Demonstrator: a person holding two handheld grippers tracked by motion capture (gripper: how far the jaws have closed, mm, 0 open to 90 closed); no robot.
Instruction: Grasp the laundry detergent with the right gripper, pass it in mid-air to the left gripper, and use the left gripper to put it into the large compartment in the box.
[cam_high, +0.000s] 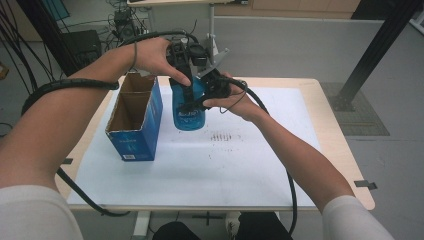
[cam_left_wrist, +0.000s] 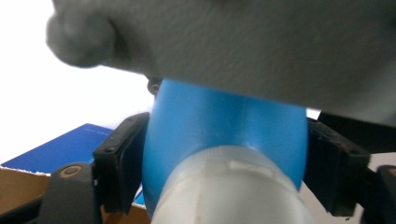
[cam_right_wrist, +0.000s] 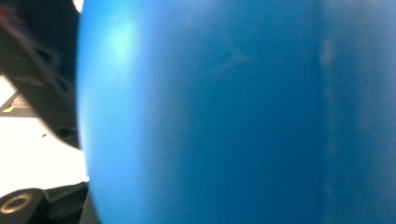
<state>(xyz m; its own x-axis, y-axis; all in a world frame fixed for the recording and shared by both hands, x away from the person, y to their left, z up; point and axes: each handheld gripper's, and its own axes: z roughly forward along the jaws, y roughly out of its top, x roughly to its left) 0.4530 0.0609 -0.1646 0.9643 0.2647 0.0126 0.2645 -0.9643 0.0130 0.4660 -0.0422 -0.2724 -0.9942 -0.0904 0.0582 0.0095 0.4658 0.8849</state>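
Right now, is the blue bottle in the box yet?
Not yet. The blue bottle is off the table, beside the open blue box, whose compartments look empty. The left gripper clamps it near its white top; the right gripper is against its side. Probably still left: lowering it into the box.

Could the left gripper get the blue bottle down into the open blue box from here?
Probably yes. The left gripper is clamped on the blue bottle, held above the table, and the blue box stands open-topped just beside it. The right gripper also crowds the bottle and may need to let go first.
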